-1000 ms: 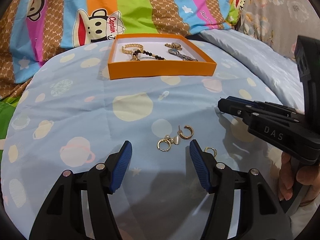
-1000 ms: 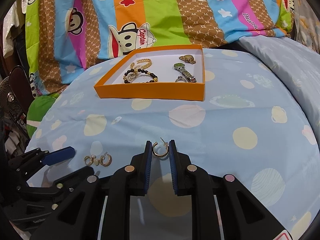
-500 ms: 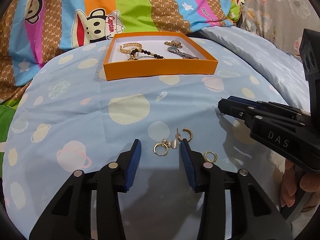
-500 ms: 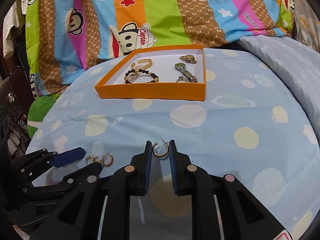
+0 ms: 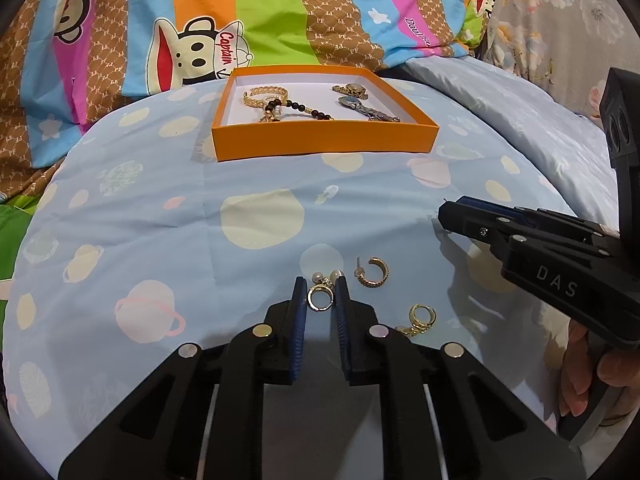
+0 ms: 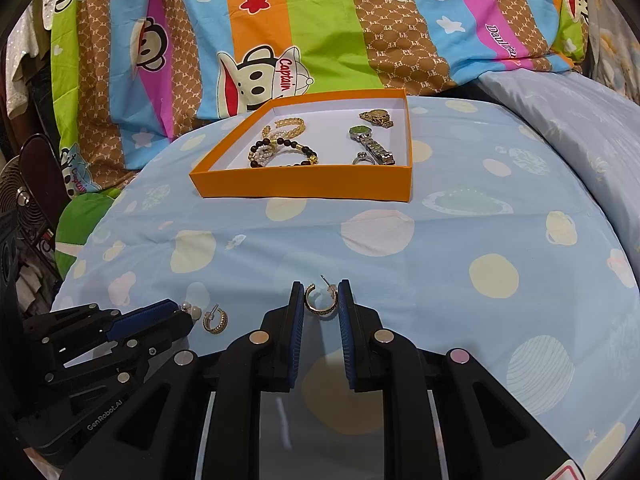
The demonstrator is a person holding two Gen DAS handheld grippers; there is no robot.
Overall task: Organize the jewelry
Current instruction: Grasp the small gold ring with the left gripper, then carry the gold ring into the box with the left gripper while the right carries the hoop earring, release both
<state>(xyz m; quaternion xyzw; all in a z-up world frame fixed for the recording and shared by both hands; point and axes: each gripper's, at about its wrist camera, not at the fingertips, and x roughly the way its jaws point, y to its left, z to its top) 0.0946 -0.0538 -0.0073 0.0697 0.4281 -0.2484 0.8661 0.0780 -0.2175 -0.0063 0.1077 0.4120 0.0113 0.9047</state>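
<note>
My left gripper (image 5: 320,296) sits low over the blue bedsheet, its jaws closing, and the blue pads touch both sides of a gold ring earring with pearls (image 5: 310,300). Beside it lie a gold half-hoop earring (image 5: 374,274) and a small gold hoop (image 5: 418,318). My right gripper (image 6: 320,300) is shut on a second gold half-hoop earring (image 6: 320,311) just above the sheet. Farther back stands the orange jewelry box (image 5: 324,142), which holds bracelets, watches and a ring. In the right wrist view the left gripper (image 6: 176,316) is at the lower left, next to the loose half-hoop (image 6: 216,322).
A striped cartoon-monkey quilt (image 6: 320,40) rises behind the box (image 6: 300,186). A person's hand (image 5: 600,376) holds the right gripper (image 5: 446,212) at the right edge. A fan and clutter (image 6: 24,208) stand off the bed on the left. Grey floral bedding (image 5: 560,12) lies at the far right.
The left jaws have drawn together from wide apart until they flank the pearl earring. The right gripper and its half-hoop have stayed put.
</note>
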